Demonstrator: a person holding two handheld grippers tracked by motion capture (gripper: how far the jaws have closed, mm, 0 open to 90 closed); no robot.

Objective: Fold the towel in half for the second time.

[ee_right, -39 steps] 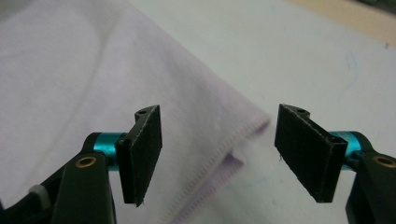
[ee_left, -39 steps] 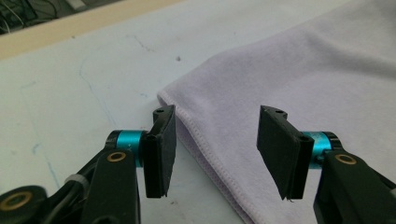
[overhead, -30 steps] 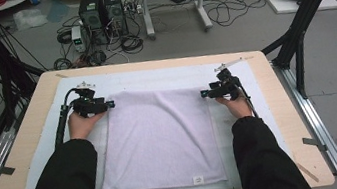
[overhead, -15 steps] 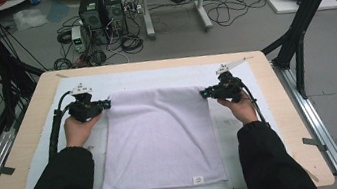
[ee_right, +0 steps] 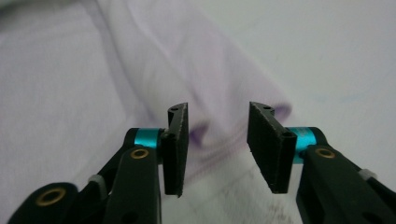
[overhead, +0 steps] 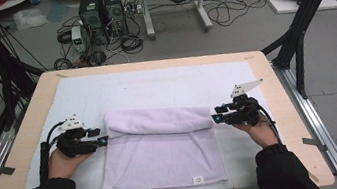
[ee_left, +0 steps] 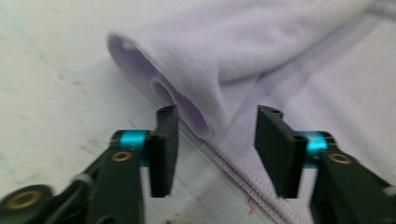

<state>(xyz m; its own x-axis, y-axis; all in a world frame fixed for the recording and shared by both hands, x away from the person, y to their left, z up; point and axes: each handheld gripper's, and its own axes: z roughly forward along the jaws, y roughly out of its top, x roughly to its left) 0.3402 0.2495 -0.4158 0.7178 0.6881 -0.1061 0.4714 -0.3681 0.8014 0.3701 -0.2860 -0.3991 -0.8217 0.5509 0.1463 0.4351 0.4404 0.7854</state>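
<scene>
A lilac towel (overhead: 162, 151) lies on the white mat (overhead: 165, 87), its far part rolled over toward me into a puffy fold (overhead: 160, 121). My left gripper (overhead: 104, 140) rests at the fold's left end, its jaws just having been opening. In the left gripper view the towel's (ee_left: 280, 56) looped edge sits just beyond the left gripper (ee_left: 217, 149), untouched by the pads. My right gripper (overhead: 215, 118) is at the fold's right end, its jaws also just opening. In the right gripper view the right gripper (ee_right: 217, 147) stands apart from the towel (ee_right: 70, 70) behind it.
The mat covers a wooden table (overhead: 287, 122) with a bare rim all round. A small white label (overhead: 198, 179) marks the towel's near edge. Beyond the table, computer towers (overhead: 100, 8), cables and black frame legs (overhead: 306, 13) stand on the floor.
Both hands have come toward me from the towel's far corners, bringing the far edge over into a fold. The jaws, shut at the corners before, now stand apart.
</scene>
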